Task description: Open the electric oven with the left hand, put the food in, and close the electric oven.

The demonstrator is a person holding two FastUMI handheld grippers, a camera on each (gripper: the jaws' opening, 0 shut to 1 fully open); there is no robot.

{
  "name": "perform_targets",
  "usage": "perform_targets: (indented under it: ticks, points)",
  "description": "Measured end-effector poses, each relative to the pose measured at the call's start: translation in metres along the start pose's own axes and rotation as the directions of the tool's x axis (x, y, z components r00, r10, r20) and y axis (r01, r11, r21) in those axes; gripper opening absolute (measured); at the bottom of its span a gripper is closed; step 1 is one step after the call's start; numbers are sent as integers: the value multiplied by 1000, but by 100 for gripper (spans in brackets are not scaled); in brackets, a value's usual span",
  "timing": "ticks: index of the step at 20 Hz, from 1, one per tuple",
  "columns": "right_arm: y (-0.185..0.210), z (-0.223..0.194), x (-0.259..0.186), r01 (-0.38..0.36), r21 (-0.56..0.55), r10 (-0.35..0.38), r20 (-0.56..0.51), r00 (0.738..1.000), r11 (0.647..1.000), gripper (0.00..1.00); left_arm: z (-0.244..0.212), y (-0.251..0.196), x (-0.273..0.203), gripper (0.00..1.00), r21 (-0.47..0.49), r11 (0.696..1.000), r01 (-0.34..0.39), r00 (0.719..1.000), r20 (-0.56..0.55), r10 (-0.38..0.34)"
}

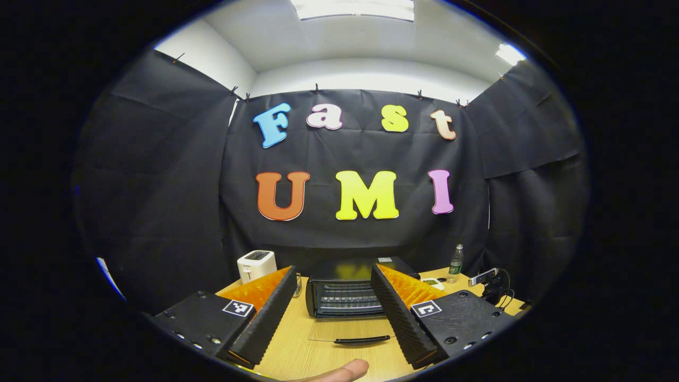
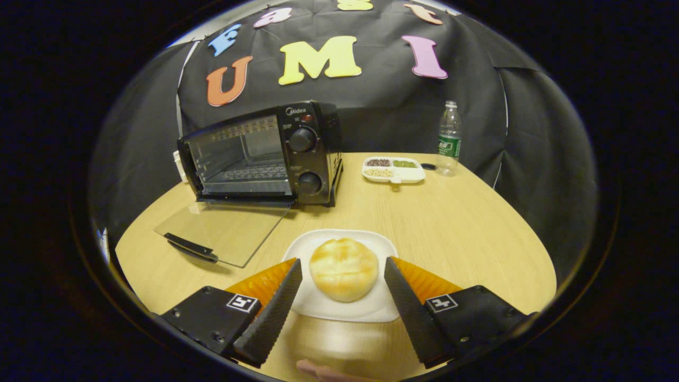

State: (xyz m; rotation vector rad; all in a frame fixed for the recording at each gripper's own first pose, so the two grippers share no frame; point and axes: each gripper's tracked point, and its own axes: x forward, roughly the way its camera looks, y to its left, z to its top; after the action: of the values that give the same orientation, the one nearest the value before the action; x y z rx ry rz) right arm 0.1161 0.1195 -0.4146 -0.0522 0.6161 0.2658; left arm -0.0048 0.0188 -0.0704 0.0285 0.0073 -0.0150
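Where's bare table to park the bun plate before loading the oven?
Free: the wide patch right of the oven, between the white plate with the bun and the snack tray and bottle. Crowded: the left front, where the lowered glass door lies over the table.

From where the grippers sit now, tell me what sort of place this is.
Probably a staged recording booth, not a real kitchen: black cloth walls surround one wooden table holding an electric oven and a bun.
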Motion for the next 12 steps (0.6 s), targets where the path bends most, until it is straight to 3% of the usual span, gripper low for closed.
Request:
perform_targets:
  ticks: [6,11,12]
  points:
    - [-2,-16,23,28,37,-26,-69,997,999,100,-10,3,6,92,2,1000,2,1000,-23,-2]
    - [-3,-9,15,43,69,-41,-33,999,997,83,-22,6,8,92,14,1000,12,999,-50,-11]
    - [-2,-6,12,37,86,-35,-24,999,996,86,-22,7,8,92,16,1000,13,999,-51,-13]
